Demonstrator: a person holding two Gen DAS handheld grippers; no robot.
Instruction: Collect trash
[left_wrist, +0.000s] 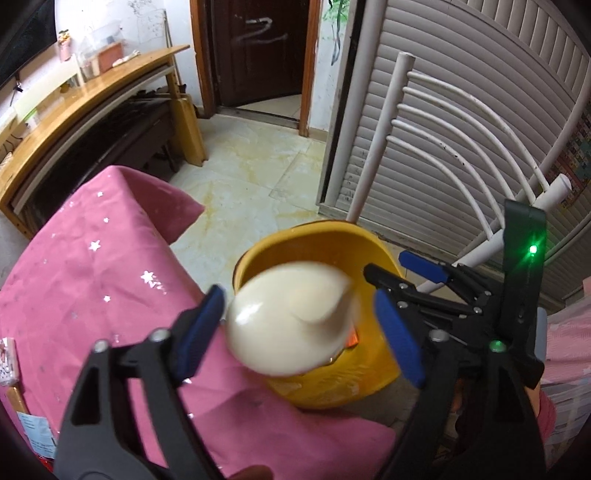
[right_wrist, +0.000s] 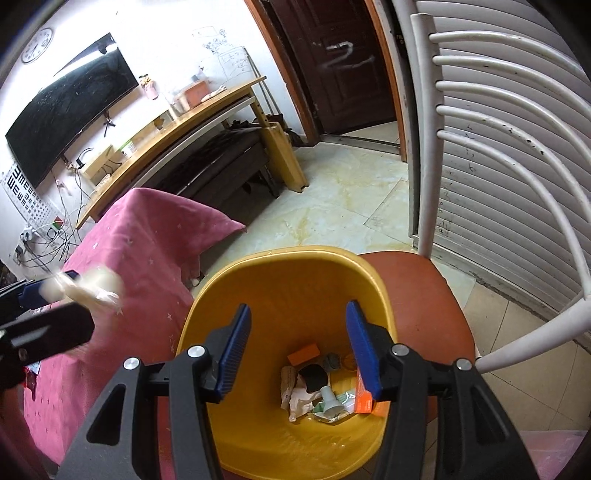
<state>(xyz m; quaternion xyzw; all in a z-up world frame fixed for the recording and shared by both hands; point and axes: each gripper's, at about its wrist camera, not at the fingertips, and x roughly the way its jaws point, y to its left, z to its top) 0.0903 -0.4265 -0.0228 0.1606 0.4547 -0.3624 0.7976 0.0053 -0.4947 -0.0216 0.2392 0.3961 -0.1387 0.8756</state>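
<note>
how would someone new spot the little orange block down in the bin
Find the yellow bin on the red-brown chair seat beside the pink-covered table. Among the trash at its bottom, the orange block lies at the far edge: plain, flat-sided, unlike the crumpled wrappers.

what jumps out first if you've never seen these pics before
The yellow bin dominates both views, standing on a red-brown chair seat with scraps of trash at its bottom. In the left wrist view a blurred cream-white lump sits between the wide-open left tongs, above the bin's mouth. The pink star-printed cloth fills the left side beside the bin.
</note>
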